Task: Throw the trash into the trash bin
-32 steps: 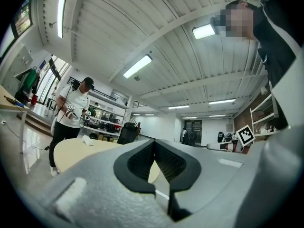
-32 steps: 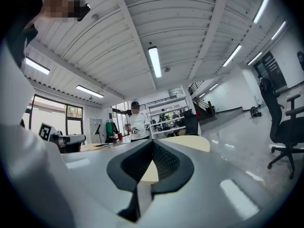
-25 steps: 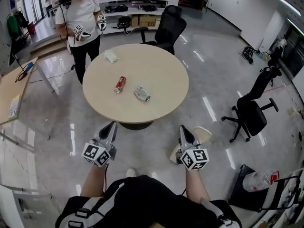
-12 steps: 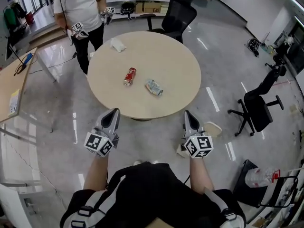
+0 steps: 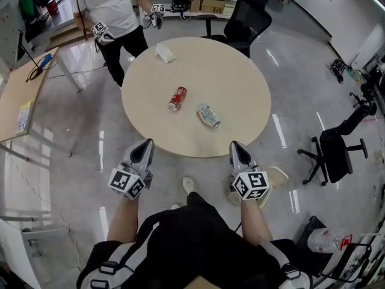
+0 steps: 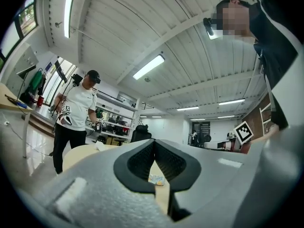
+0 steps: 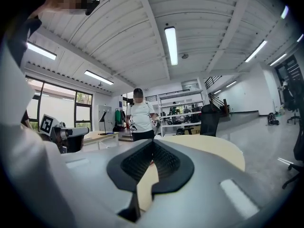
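Near edge: the rim of the round surface (image 5: pixel 240 71) curves just ahead of both jaw tips, and neither gripper touches it.
Room at the sides: bare glossy floor (image 5: pixel 84 155) lies open to the left of the left gripper (image 5: pixel 146 143). A wooden desk (image 5: pixel 21 95) stands well off on that side.
Right side: a pale beige container (image 5: pixel 278 176) sits on the floor just right of the right gripper (image 5: pixel 236 146). Whether it is the trash bin cannot be told. A black chair (image 5: pixel 337 155) stands farther out.
Far side: another person (image 5: pixel 114 8) holding marker cubes stands at the rim opposite the jaws, with a black office chair (image 5: pixel 252 17) beside them.
Left jaws: pressed together at the tips, with nothing between the pads.
Right jaws: clenched tight and empty, the ribbed pads meeting.
Red can (image 5: pixel 177 98): lies on its side on the surface, ahead of the jaws and nearer the left pair.
Crushed can (image 5: pixel 208 116): lies just right of the red can, between the two grippers' lines and closest to the near rim.
White crumpled paper (image 5: pixel 165 53): lies far ahead of the left jaws, near the opposite rim.
Contact: no piece of trash is touched by either gripper.
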{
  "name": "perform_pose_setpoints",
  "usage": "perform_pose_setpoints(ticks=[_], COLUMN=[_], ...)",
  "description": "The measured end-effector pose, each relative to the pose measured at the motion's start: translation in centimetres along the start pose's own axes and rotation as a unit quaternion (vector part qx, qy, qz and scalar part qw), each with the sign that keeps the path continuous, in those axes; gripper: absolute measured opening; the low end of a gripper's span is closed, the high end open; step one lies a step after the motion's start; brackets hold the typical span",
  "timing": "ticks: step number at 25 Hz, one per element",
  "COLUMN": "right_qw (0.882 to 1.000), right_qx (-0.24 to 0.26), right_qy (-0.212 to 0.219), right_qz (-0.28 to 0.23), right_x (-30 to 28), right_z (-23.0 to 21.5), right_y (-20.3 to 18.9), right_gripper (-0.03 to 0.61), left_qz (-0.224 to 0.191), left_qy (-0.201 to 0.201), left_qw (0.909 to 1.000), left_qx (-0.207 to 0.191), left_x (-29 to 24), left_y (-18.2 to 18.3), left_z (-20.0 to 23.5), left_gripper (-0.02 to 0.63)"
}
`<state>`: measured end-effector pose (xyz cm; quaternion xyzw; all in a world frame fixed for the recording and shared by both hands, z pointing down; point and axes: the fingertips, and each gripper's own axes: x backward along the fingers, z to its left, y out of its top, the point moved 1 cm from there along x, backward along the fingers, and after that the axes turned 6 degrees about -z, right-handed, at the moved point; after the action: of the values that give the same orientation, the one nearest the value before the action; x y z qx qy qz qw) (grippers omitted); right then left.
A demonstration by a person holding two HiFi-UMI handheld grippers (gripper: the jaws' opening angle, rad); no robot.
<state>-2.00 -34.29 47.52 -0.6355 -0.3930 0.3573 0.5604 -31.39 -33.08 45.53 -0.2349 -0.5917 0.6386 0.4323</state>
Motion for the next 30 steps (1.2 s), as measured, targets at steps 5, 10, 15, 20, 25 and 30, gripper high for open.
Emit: perform_pose_setpoints(ticks=[5, 10, 15, 20, 25, 30], right_qw=[0.999, 0.997, 0.992, 0.984, 0.975, 0.96], right_qx=[-0.001, 0.01, 0.0, 0.0, 0.017, 0.032], right_qy=[0.023, 0.04, 0.066, 0.078, 0.078, 0.076], right_qz=[0.023, 0.059, 0.109, 0.161, 0.206, 0.266], right_x=[-4.9, -9.8, -13.1, -15.3, -17.4, -19.3], right_z=[-2.0, -4.2, -5.4, -6.0, -6.9, -8.0], right_y=[-0.8, -2.7, -6.2, -10.4, -13.9, -18.0], right_gripper=[0.006, 0.006, 0.083, 0.134, 0.223, 0.368], left_qz=[0.003, 0.018, 0.044, 0.066, 0.08, 0.091], left_qy=[0.03, 0.046, 0.069, 0.068, 0.07, 0.084], left_qw=[0.9995, 0.9988, 0.9964, 0.995, 0.9933, 0.9904], left_qx=[-0.004, 0.003, 0.022, 0.029, 0.045, 0.062], left_x=[-2.4, -5.0, -6.7, -8.4, -9.5, -10.0], left_y=[-0.2, -1.3, -4.0, -6.4, -8.2, -10.1], left_z=[2.0, 3.1, 4.6, 4.8, 5.6, 6.5], left_gripper=[0.0, 0.0, 0.0, 0.0, 0.0, 0.0])
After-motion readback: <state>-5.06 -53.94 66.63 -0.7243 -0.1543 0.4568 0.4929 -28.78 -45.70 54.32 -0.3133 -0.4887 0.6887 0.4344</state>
